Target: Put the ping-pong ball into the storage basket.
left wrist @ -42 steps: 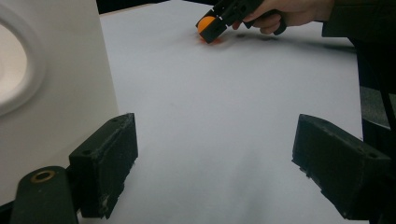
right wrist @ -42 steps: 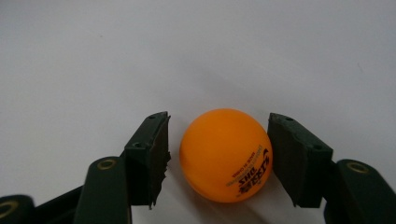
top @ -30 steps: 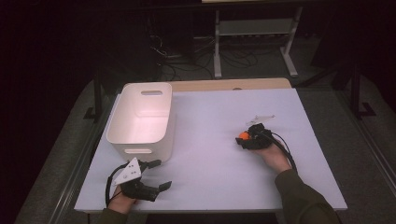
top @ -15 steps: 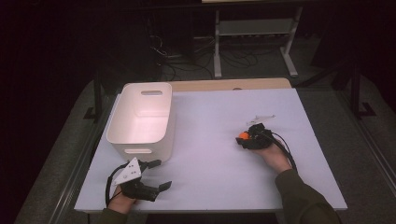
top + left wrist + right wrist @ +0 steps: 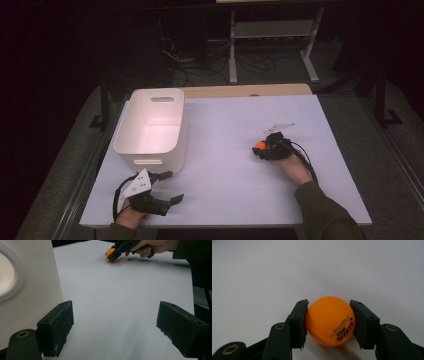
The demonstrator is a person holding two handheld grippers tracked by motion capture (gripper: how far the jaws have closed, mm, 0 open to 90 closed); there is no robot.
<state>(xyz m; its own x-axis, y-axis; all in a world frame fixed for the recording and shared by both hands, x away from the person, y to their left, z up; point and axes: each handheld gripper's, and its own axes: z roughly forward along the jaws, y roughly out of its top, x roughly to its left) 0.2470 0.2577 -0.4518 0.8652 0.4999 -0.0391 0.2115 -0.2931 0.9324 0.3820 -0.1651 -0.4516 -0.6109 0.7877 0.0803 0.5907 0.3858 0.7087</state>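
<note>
A dim lab or test room, by the look of it. A white-topped table (image 5: 225, 150) fills the middle of the high view, while cables (image 5: 187, 57) trail over the dark floor and a metal equipment stand (image 5: 272, 37) sits at the upper centre.

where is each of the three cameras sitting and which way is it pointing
High view: above the person's side, looking forward and down at the table, white bin, both hands and grippers.
Left gripper view: rides the left gripper, open jaws facing across the table beside the bin.
Right gripper view: rides the right gripper, jaws closed on the orange ball.
Shared: all show the ball.
</note>
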